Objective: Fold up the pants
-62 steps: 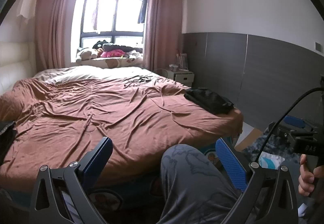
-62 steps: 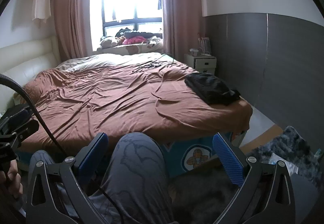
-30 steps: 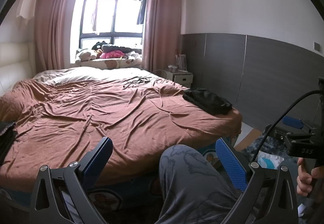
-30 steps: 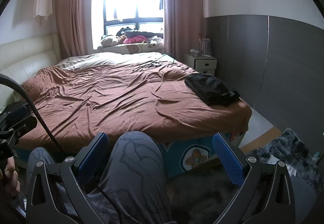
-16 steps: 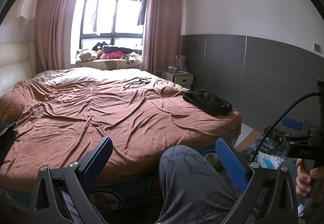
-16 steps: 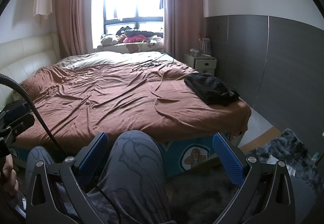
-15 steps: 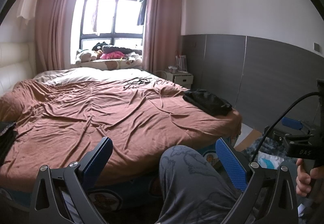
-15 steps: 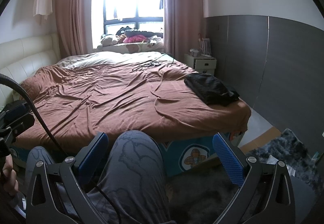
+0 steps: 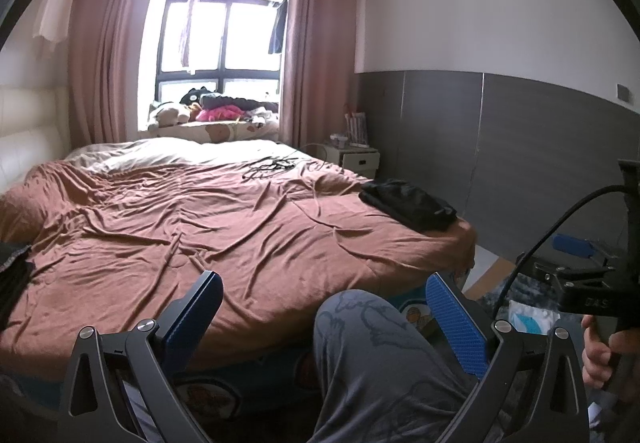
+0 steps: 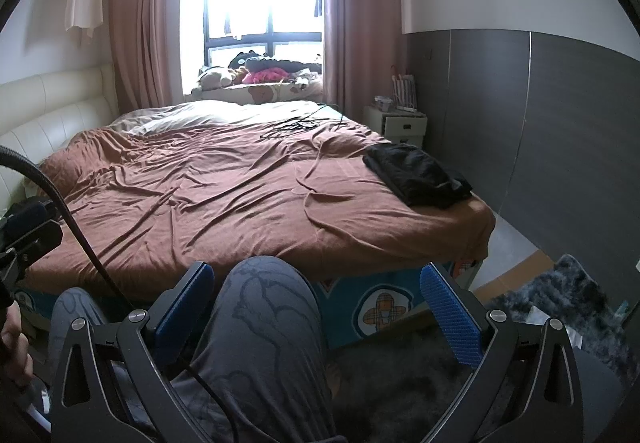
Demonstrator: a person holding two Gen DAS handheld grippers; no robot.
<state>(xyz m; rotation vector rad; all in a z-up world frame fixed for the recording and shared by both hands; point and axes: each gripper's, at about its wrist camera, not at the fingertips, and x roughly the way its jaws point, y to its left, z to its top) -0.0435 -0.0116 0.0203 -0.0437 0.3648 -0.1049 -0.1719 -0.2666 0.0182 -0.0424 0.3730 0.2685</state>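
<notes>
Dark folded pants (image 9: 408, 203) lie at the right near corner of the brown bed (image 9: 224, 227); they also show in the right wrist view (image 10: 418, 175). My left gripper (image 9: 324, 307) is open and empty, held low in front of the bed's foot above the person's grey-clad knee (image 9: 360, 339). My right gripper (image 10: 316, 299) is open and empty, also low above a knee (image 10: 264, 307). Both are far from the pants. The right gripper's body shows at the right of the left wrist view (image 9: 576, 283).
Another dark garment (image 9: 12, 267) lies at the bed's left edge. Black cables (image 10: 296, 125) lie on the far part of the bed. A white nightstand (image 10: 400, 123) stands at the far right. A dark rug (image 10: 560, 307) lies on the floor at the right.
Both views have shifted only slightly; the grippers stay open and low in front of the bed.
</notes>
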